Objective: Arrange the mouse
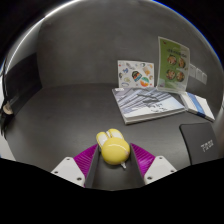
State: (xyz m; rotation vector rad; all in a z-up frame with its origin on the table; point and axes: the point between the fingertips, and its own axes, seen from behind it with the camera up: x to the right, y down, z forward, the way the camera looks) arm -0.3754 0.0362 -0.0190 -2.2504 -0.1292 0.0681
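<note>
a yellow mouse [112, 149] is seen gripped between the two fingers of the gripper [112, 160], its sides pressed by the magenta pads [84, 158]; it is held over a grey table [70, 115]; beyond the fingers a stack of printed booklets [146, 102] is laid flat; two leaflets [172, 62] are propped upright behind it; a dark box [201, 143] is placed near the right finger.

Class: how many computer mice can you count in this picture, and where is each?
1. The yellow mouse sits between the fingers of the gripper, on the grey table. Another could be hidden behind the stacked booklets.
</note>
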